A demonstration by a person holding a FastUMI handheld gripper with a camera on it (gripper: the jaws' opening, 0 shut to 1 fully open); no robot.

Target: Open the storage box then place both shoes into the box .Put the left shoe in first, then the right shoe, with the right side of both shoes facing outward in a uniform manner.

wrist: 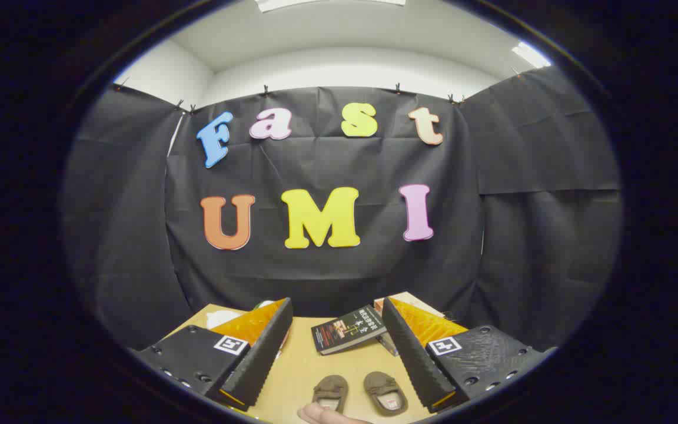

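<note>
- A booth hung with black cloth walls (327,265) stands under a white ceiling, and a light wooden tabletop (301,377) lies at the foot of the cloth.
- The gripper (336,353) is held above the table, its two fingers spread wide apart with nothing between the pads; the jaws are open.
- A pair of small brown moccasin-style shoes sits on the table between the fingers, close to the near side: the left-hand shoe (331,392) and the right-hand shoe (385,393) lie side by side, just apart, their openings facing the camera.
- A fingertip of a person's hand (327,416) shows at the near side, just in front of the left-hand shoe.
- A dark-covered book (348,330) lies flat beyond the shoes, tilted, between the finger ends.
- A tan cardboard-like object (409,300) shows behind the right finger, partly hidden.
- A white-and-green item (227,317) sits behind the left finger; what it is cannot be told.
</note>
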